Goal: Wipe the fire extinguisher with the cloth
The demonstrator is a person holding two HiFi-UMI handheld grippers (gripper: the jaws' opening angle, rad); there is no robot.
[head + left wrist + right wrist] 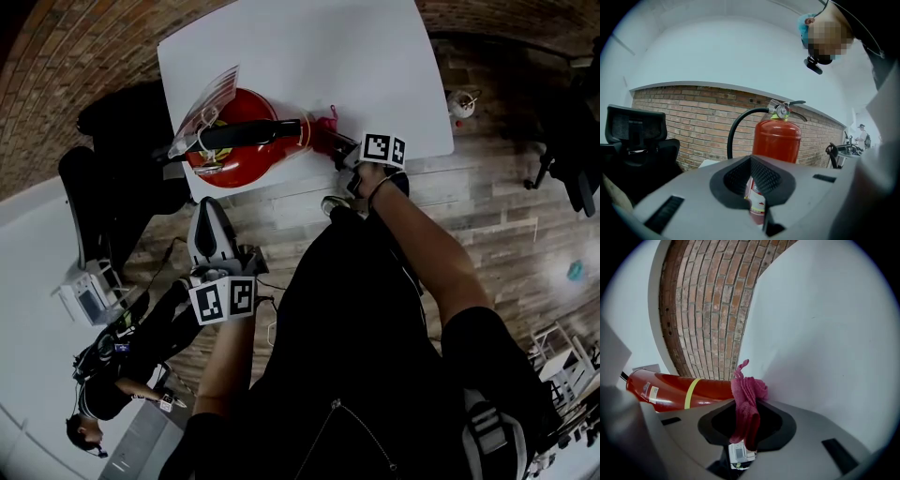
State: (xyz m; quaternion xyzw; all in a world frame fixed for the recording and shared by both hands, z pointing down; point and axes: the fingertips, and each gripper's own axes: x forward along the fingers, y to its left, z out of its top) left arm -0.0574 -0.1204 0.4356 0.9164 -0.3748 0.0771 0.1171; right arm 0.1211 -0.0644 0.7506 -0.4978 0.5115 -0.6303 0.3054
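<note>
**Red fire extinguisher on white table, brick-walled room**

Red metal fire extinguisher with black hose: upright at the near-left corner of the white table.
Pink terry cloth: clamped in the right gripper, at the cylinder's side.
Left gripper: jaws together, empty, off the table's near edge.
Black office chair: beside the table's left edge.
Wood-plank floor; brick wall.
</note>
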